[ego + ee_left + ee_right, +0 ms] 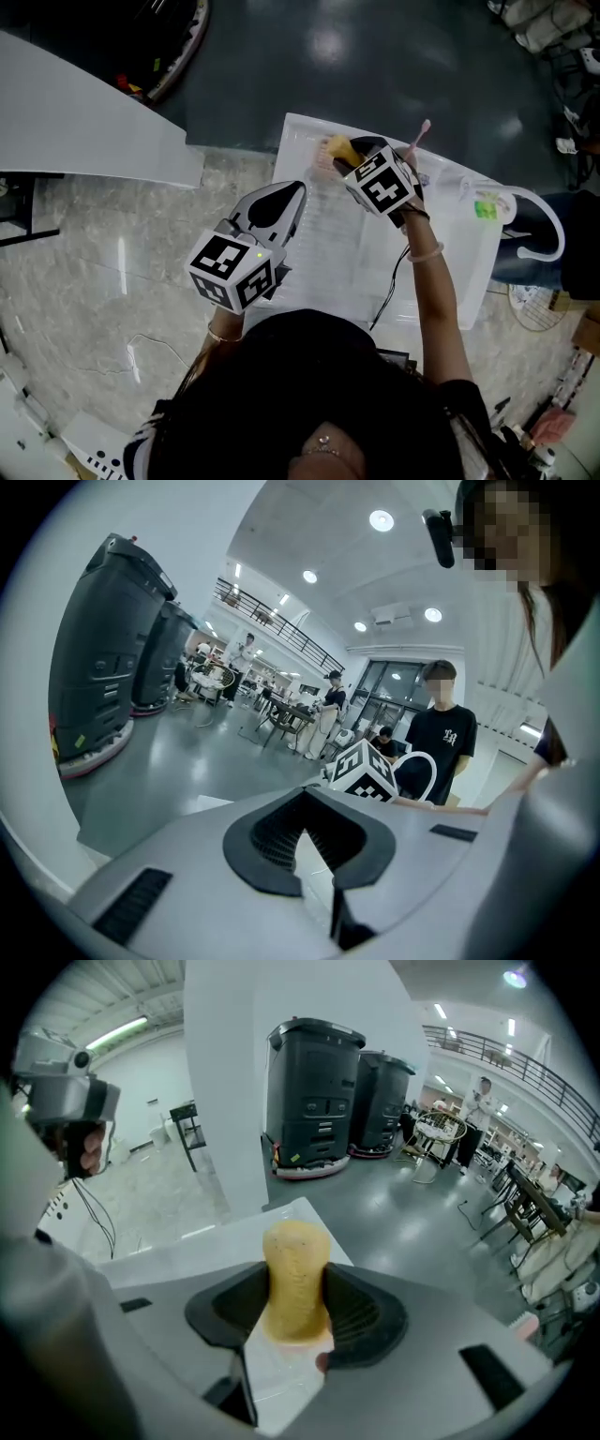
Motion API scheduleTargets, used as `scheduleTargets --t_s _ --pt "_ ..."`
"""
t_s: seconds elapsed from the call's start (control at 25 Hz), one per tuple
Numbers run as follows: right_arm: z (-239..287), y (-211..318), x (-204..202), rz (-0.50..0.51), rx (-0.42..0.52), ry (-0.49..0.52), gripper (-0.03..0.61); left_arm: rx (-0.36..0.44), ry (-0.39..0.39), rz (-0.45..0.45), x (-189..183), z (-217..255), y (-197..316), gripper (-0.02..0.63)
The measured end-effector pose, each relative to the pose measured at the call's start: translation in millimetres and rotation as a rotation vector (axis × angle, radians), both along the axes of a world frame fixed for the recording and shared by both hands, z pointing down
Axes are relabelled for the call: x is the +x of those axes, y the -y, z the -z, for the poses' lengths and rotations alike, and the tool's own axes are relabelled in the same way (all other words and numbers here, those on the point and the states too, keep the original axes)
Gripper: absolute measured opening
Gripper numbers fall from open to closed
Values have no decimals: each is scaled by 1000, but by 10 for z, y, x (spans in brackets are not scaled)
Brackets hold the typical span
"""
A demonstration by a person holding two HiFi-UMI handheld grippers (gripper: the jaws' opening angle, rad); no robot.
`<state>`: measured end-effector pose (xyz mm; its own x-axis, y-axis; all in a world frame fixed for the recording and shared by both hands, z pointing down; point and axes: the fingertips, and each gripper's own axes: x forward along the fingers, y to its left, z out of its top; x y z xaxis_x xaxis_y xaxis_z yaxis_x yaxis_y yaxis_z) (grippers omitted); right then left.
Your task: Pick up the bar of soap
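Observation:
The bar of soap (336, 147) is yellow and rounded, and my right gripper (345, 157) is shut on it above the far end of a white tabletop (450, 253). In the right gripper view the soap (295, 1269) stands upright between the black pads (361, 1312) and sticks out past their tips, the right gripper (295, 1305) clamped on its lower part. My left gripper (296, 192) hangs over the tabletop's left edge, nearer me. Its jaws (302, 801) meet at the tips with nothing between them.
A pink-tipped stick (420, 134) pokes up behind the right gripper. A green-labelled item (486, 208) and a white looped handle (544, 230) lie at the right end. A cable (389, 286) crosses the tabletop. A white panel (84, 122) stands left; black machines (314, 1091) beyond.

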<state>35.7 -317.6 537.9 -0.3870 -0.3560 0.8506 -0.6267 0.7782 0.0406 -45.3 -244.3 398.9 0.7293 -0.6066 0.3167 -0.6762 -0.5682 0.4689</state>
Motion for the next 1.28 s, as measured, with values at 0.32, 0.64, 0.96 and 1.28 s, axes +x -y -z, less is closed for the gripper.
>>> scheduleTargets --t_s 0.32,0.64,0.96,1.28 --pt "311 -159 121 -92 60 124 186 35 21 -15 125 142 -139 -2" --pt "613 -379 300 -185 119 254 186 78 38 -32 272 295 -282 -2" --pt "939 -664 463 -262 177 374 186 109 46 -57 469 425 -477 -1" --pt "1369 -979 633 -332 244 536 186 82 -1 -102 679 594 -677 -2"
